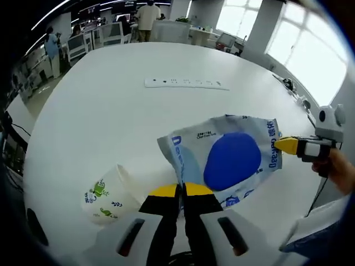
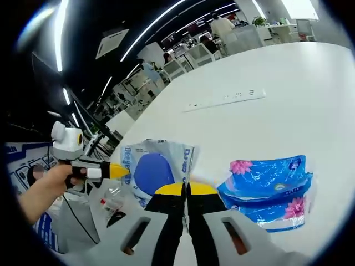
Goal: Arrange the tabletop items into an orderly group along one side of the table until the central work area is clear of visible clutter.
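Note:
A crinkled white plastic bag (image 1: 233, 158) with a big blue oval and blue lettering is stretched between both grippers. My left gripper (image 1: 180, 190) is shut on its near edge. My right gripper (image 1: 282, 145), held by a hand, pinches the opposite edge. In the right gripper view the same bag (image 2: 155, 166) lies ahead, with my right gripper (image 2: 186, 189) shut on one edge and my left gripper (image 2: 121, 170) on the other. A white paper cup (image 1: 105, 198) with green prints lies on its side to the left. A blue tissue pack (image 2: 269, 185) with pink flowers lies to the right.
A white power strip (image 1: 186, 83) lies farther out on the round white table (image 1: 111, 111); it appears again as the power strip (image 2: 224, 98). A small clear wrapper (image 2: 111, 205) sits near the table edge. Office desks, chairs and people stand beyond the table.

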### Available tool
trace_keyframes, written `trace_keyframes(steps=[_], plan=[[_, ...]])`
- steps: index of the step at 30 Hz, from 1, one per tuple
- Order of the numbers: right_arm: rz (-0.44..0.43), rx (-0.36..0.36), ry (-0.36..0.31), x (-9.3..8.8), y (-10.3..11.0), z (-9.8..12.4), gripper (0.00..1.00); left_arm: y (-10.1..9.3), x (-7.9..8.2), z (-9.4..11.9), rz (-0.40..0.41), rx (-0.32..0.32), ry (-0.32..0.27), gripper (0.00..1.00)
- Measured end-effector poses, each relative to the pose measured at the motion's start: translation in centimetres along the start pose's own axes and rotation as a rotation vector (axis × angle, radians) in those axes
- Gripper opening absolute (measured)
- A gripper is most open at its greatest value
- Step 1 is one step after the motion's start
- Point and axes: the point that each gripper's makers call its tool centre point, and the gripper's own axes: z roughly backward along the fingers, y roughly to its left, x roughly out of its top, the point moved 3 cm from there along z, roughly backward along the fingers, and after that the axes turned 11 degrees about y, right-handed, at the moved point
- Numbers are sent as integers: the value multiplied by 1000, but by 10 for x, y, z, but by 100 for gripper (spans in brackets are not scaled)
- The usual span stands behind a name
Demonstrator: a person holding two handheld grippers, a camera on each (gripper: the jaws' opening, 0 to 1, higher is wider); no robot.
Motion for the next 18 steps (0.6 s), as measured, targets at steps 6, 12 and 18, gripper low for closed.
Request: trace_keyframes(steps=[6,12,18], plan=[[-10,-7,26,-6,-5,-7,0,8,0,-5,37,-13,10,0],[-19,-22,27,-4,-9,-15,0,12,2,-12,43,-14,28,0],[-24,-47,34,-4,-14,-22,0,16,1,-23,55,-26,53,0]])
